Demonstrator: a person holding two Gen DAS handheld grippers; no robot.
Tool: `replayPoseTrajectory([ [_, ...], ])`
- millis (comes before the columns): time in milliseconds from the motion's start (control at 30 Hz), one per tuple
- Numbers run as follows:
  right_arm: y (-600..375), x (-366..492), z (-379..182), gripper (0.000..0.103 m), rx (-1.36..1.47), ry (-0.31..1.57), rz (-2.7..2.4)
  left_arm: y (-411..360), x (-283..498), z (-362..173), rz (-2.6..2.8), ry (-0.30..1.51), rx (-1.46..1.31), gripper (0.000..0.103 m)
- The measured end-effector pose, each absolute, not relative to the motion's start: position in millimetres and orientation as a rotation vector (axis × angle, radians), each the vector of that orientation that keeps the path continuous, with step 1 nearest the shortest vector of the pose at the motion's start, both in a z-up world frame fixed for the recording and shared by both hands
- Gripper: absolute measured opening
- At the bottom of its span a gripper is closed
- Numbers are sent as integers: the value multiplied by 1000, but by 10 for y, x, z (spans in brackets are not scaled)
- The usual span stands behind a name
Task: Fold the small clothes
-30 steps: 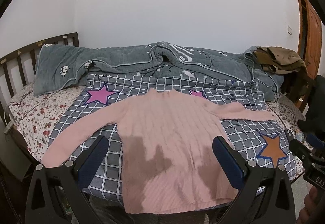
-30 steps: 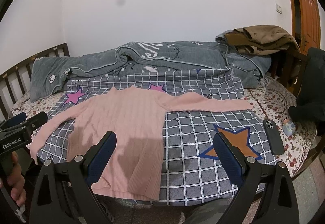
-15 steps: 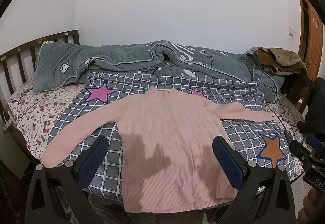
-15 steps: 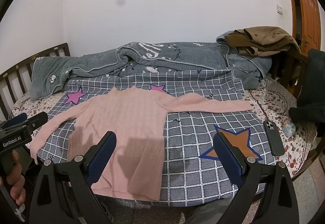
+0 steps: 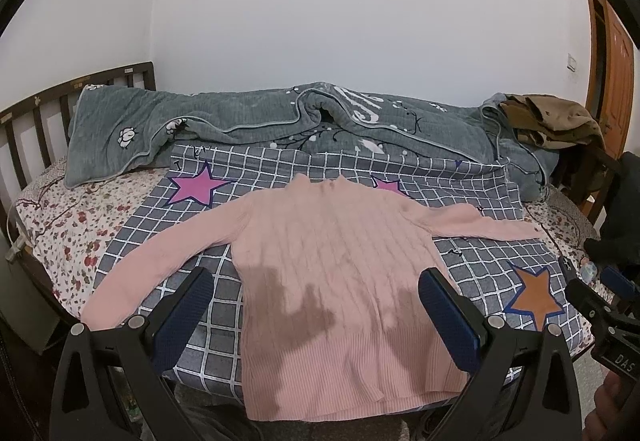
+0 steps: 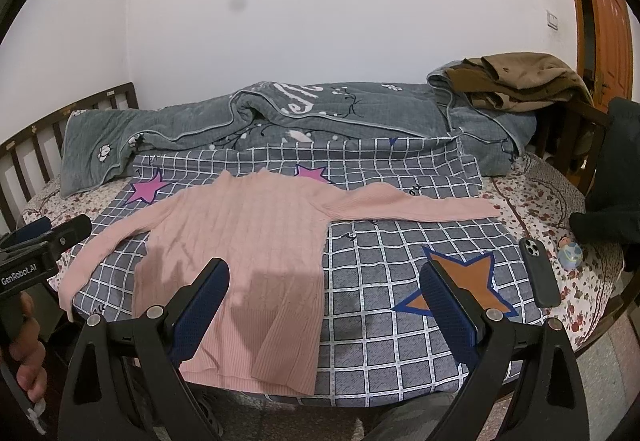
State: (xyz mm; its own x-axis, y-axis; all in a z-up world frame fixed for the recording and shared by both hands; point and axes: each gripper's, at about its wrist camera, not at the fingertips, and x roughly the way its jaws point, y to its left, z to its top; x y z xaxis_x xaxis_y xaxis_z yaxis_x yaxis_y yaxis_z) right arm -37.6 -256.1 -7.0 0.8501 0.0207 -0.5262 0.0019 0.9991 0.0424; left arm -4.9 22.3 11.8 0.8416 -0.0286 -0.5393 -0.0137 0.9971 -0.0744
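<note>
A pink ribbed sweater (image 5: 332,265) lies flat, front up, on a grey checked sheet (image 5: 224,293), both sleeves spread out to the sides. It also shows in the right wrist view (image 6: 248,241). My left gripper (image 5: 316,317) is open and empty, held above the sweater's hem at the bed's near edge. My right gripper (image 6: 324,309) is open and empty, above the sweater's right hem side and the bare sheet (image 6: 400,261). The left gripper also shows at the left edge of the right wrist view (image 6: 44,241).
A grey quilt (image 5: 280,129) lies bunched along the back of the bed. Brown clothes (image 6: 516,81) are piled at the back right. A dark phone (image 6: 538,273) and a small toy (image 6: 570,255) lie on the floral mattress at right. A wooden headboard (image 5: 40,113) stands at left.
Both grippers have risen or drawn back slightly, so the bed sits a little lower in view. The sweater has not moved.
</note>
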Motion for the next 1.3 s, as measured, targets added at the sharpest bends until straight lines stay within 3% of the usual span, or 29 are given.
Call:
replayPoseTrajectory([
  [1300,-2531,-360,-127,95,28,556,6,251,-30,154,-6,567,-79,103],
])
